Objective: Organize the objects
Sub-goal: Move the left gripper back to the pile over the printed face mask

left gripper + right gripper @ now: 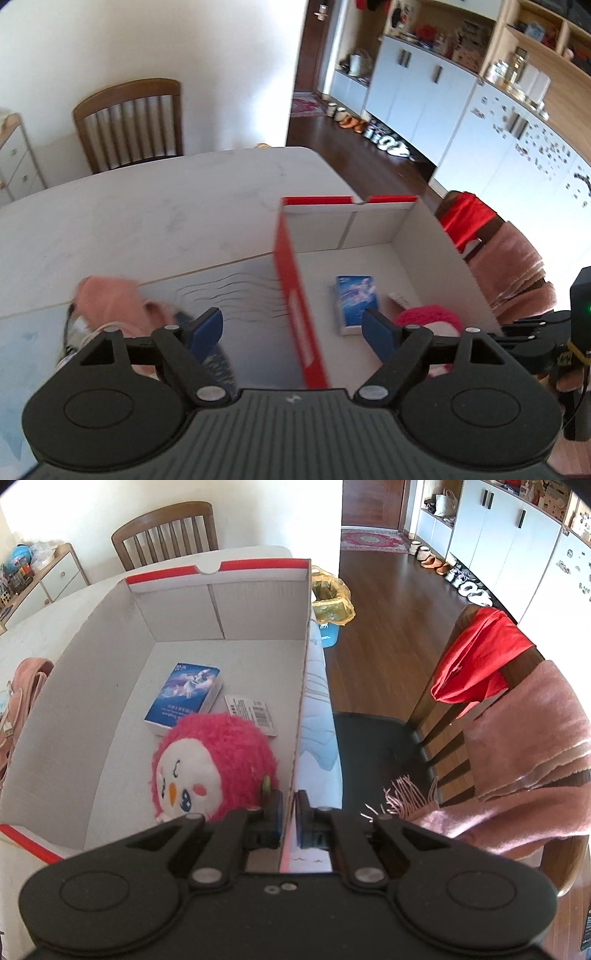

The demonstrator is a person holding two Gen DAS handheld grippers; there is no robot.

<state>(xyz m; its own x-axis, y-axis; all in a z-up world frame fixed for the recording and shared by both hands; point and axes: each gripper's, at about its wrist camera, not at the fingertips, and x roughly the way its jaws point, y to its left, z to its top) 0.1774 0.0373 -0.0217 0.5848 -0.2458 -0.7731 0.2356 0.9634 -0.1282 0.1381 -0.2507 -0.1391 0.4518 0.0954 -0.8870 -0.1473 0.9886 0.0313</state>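
Observation:
A red and white cardboard box (122,686) stands open on the white table (147,206). Inside lie a blue booklet (184,696), a white barcode tag (251,712) and a pink plush toy with a white face (214,764). My right gripper (290,812) is shut on the box's right wall, near its front corner. My left gripper (291,328) is open and empty, straddling the box's red left wall (295,295) from above. The booklet (356,302) and plush (428,317) show inside the box in the left wrist view. A pink bag (118,302) lies on the table left of the box.
A light blue patterned mat (236,295) lies under the box. A wooden chair (129,122) stands behind the table. Another chair (517,716) at the right carries red and pink cloths. A bin with a yellow bag (330,602) stands on the floor beyond the box.

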